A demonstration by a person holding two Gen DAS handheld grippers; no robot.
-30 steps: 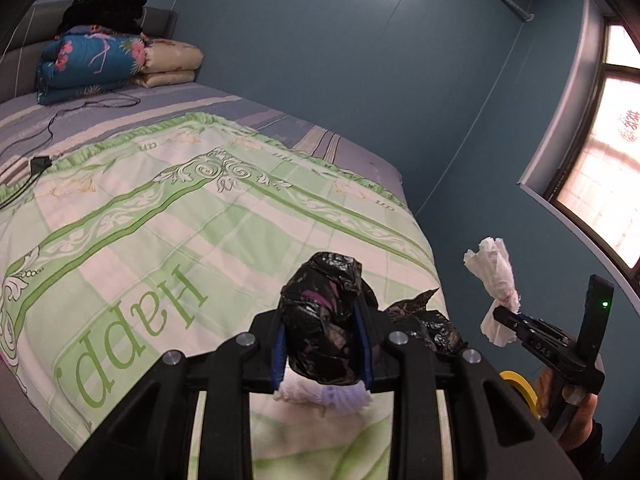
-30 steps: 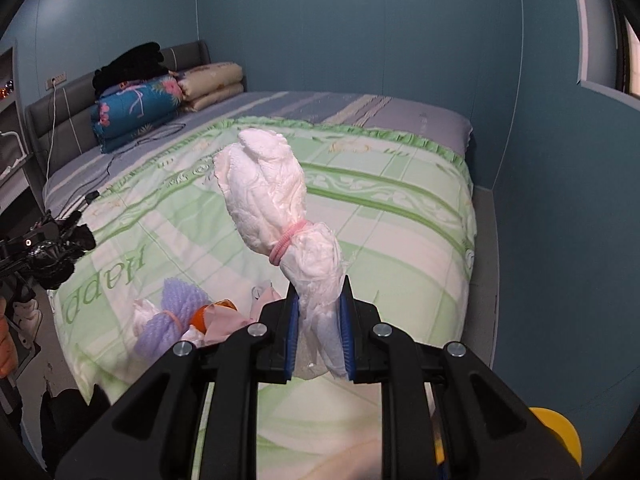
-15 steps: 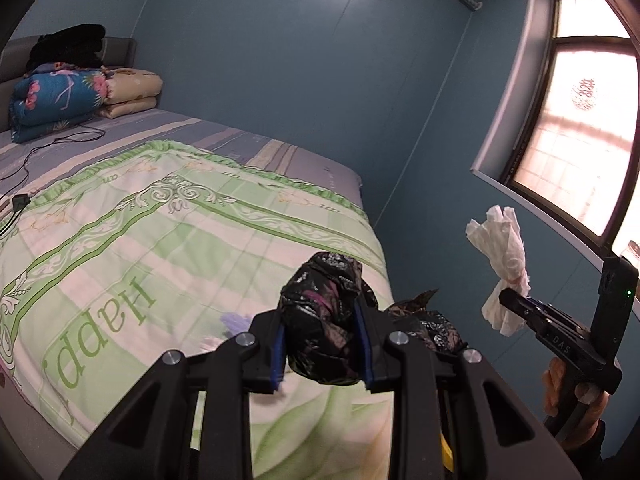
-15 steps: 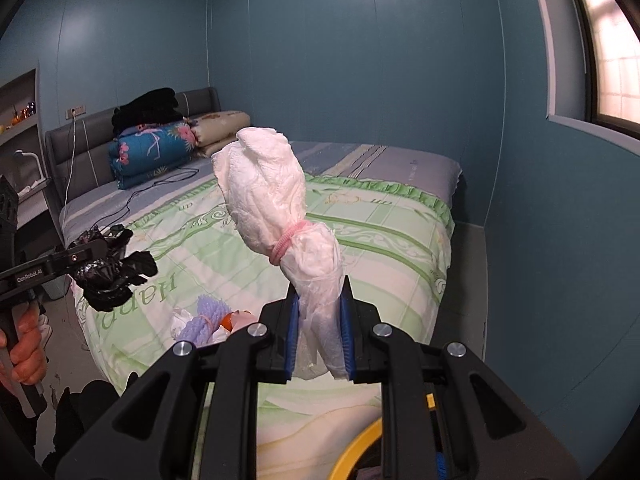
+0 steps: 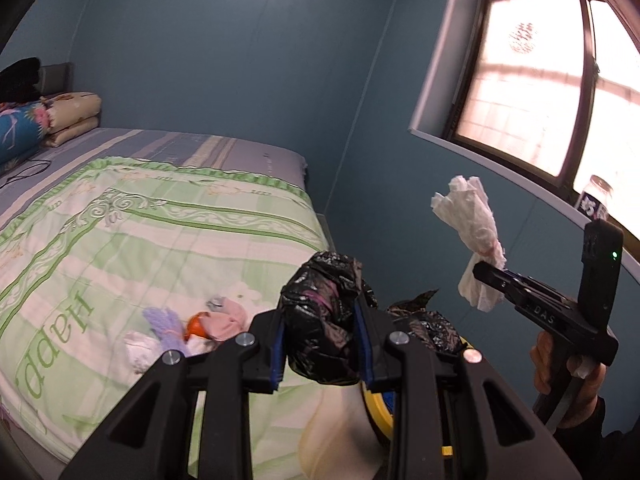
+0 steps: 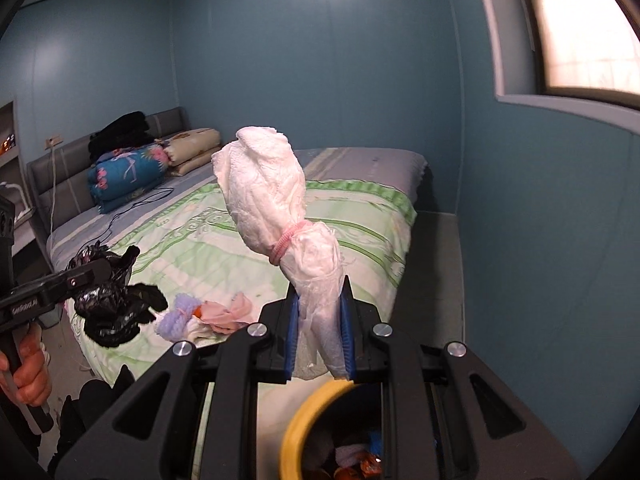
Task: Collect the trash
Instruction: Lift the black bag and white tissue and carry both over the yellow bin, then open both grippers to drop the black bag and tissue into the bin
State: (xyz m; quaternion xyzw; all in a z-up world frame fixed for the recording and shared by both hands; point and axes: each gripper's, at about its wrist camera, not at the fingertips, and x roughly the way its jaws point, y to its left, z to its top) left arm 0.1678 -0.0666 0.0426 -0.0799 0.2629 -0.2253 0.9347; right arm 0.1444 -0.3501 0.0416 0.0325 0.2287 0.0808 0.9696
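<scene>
My left gripper is shut on a crumpled black plastic bag, lifted above the foot of the bed. The same black bag shows at the left of the right wrist view. My right gripper is shut on a white tissue bundle tied with a pink band, standing upright from the pads. That white bundle appears at the right of the left wrist view. A yellow-rimmed bin sits just below both grippers, with scraps inside. More trash, purple, orange and pink, lies on the green quilt.
The bed fills the left and middle, with folded blankets and a cable near the headboard. A blue wall and a window sill with a bottle stand on the right. A narrow floor strip runs between bed and wall.
Both grippers have risen and swung right, away from the bed, each keeping its load. The yellow bin has come into view under them, and the pile of trash on the quilt now shows.
</scene>
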